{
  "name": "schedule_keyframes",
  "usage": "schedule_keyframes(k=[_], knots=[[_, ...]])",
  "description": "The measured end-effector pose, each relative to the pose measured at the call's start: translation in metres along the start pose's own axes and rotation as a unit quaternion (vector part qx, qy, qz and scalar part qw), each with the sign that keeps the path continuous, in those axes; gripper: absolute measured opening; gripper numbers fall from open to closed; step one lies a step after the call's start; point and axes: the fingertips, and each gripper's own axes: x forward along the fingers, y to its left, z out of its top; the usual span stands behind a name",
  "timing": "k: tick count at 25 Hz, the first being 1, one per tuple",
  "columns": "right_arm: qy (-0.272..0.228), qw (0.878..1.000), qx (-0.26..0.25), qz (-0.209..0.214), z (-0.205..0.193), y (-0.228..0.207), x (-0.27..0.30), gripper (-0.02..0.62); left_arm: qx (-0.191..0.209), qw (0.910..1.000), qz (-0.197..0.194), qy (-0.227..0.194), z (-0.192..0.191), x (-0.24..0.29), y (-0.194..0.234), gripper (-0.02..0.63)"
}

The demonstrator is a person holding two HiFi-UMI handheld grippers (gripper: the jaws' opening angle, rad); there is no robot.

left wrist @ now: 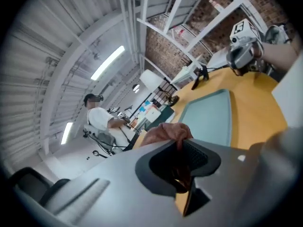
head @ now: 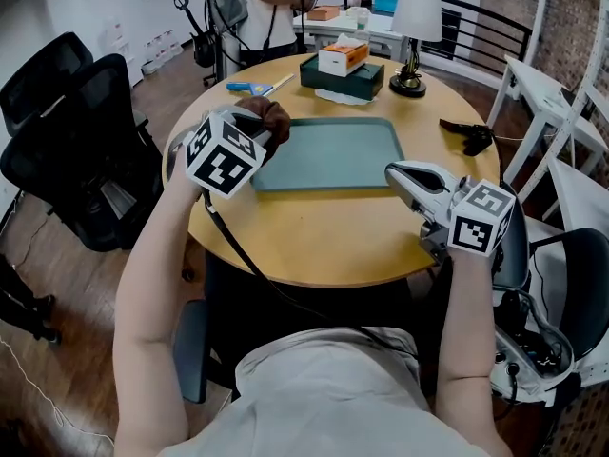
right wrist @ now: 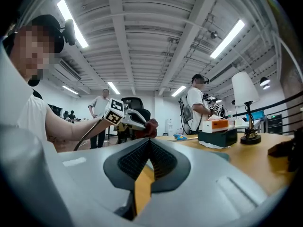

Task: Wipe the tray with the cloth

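A teal tray (head: 328, 153) lies flat in the middle of the round wooden table (head: 324, 236). At the tray's left edge my left gripper (head: 259, 128) is shut on a bunched brown cloth (head: 274, 116), held just above the table. In the left gripper view the cloth (left wrist: 166, 132) sticks out past the jaws, with the tray (left wrist: 210, 117) beyond it. My right gripper (head: 402, 173) hovers off the tray's right front corner, shut and empty. The right gripper view shows its pads (right wrist: 161, 161) pressed together, and the left gripper (right wrist: 127, 118) with the cloth (right wrist: 151, 126) across the table.
At the table's far side stand a dark box (head: 341, 77) with a tissue box (head: 343, 57) on it, a lamp (head: 414, 27) and a blue object (head: 249, 88). A black object (head: 468, 133) lies at the right. Black office chairs (head: 76, 131) stand on the left. People stand behind.
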Motion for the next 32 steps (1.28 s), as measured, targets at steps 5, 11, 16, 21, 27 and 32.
schedule_keyframes(k=[5, 11, 16, 21, 27, 32], knots=[[-0.001, 1.000, -0.001, -0.010, 0.001, -0.008, -0.012, 0.002, 0.043, 0.9901, -0.106, 0.081, -0.029, 0.025, -0.047, 0.371], [-0.010, 1.000, 0.009, -0.013, 0.002, -0.013, -0.018, 0.002, 0.017, 0.9747, -0.194, 0.110, -0.043, 0.039, -0.088, 0.370], [-0.010, 1.000, 0.010, -0.024, 0.000, -0.019, -0.023, 0.002, 0.012, 0.9683, -0.234, 0.087, -0.011, 0.051, -0.114, 0.371], [-0.006, 0.999, 0.018, -0.043, -0.007, -0.026, -0.037, 0.002, 0.040, 0.9600, -0.270, 0.062, 0.033, 0.072, -0.152, 0.370], [-0.015, 0.997, 0.024, -0.077, -0.004, -0.040, -0.063, 0.002, 0.078, 0.9477, -0.307, 0.036, 0.092, 0.089, -0.194, 0.371], [-0.024, 0.995, 0.030, -0.092, -0.001, -0.047, -0.078, 0.002, 0.081, 0.9409, -0.329, 0.012, 0.127, 0.096, -0.224, 0.370]])
